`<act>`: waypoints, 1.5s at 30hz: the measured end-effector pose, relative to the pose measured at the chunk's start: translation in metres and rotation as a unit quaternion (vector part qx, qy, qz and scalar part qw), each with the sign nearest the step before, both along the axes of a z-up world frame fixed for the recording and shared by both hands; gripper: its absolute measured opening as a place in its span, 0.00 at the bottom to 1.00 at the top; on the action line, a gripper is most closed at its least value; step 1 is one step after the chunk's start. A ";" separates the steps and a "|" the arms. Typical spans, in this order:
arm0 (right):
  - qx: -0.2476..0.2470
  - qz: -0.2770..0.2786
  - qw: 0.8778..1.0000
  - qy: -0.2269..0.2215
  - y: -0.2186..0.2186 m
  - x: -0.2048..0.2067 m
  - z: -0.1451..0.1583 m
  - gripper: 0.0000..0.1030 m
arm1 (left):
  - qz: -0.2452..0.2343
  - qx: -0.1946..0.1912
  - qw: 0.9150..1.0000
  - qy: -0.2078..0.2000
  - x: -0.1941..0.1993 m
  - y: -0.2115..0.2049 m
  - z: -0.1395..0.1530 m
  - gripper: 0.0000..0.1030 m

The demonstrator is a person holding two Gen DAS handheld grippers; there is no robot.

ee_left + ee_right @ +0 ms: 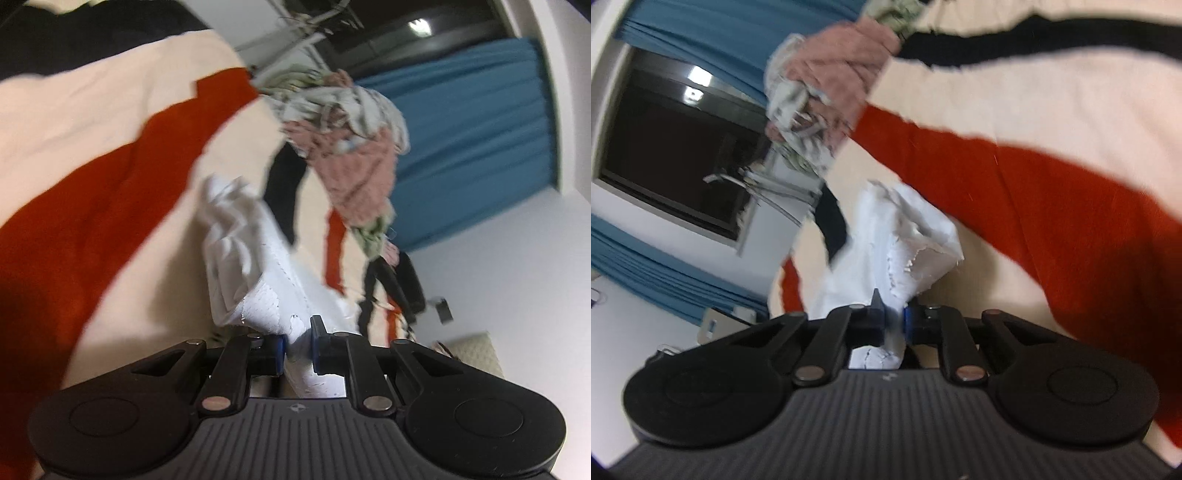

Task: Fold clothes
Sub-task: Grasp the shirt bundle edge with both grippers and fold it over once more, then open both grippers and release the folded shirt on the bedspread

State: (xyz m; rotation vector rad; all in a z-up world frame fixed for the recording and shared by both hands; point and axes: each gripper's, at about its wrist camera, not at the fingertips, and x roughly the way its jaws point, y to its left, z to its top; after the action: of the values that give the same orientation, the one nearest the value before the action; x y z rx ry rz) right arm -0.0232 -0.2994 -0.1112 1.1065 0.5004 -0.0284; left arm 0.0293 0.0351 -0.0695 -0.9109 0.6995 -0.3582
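Two grippers clamp one white garment [255, 258] — the left gripper [298, 345] and right gripper [894, 322] each pinch an edge, holding it above a cream, red and black bedspread [1052, 110] — clothes pile [347, 140] beyond.

White cloth [255, 258] is seen ahead of the black, blue-padded claw [298, 345] — beyond it a cream, red and black striped cover [110, 155].

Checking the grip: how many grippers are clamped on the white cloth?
2: the left gripper pinches one part of the white cloth; the right gripper pinches another.
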 end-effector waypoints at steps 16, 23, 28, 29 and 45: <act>-0.010 -0.066 0.995 -0.077 -0.129 0.007 0.091 0.13 | -0.167 0.105 0.980 -0.001 0.081 -0.174 0.104 0.14; -0.038 -0.072 0.994 -0.077 -0.202 0.099 0.114 0.13 | -0.160 0.125 0.978 -0.054 0.208 -0.254 0.123 0.13; -0.104 -0.094 0.979 -0.150 -0.228 0.143 0.138 0.12 | -0.137 0.099 0.976 -0.134 0.253 -0.291 0.127 0.13; -0.119 -0.098 0.975 -0.162 -0.230 0.147 0.138 0.12 | -0.130 0.106 0.975 -0.144 0.257 -0.298 0.118 0.13; -0.127 -0.005 0.983 0.129 -0.200 0.139 -0.018 0.14 | -0.216 0.288 0.930 -0.079 0.213 -0.305 -0.022 0.38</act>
State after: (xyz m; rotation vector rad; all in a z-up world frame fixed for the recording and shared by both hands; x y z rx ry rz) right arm 0.1158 -0.4997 -0.1291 0.8580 0.7029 -0.2401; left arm 0.2421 -0.2701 -0.0919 -0.1597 0.7955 -0.5707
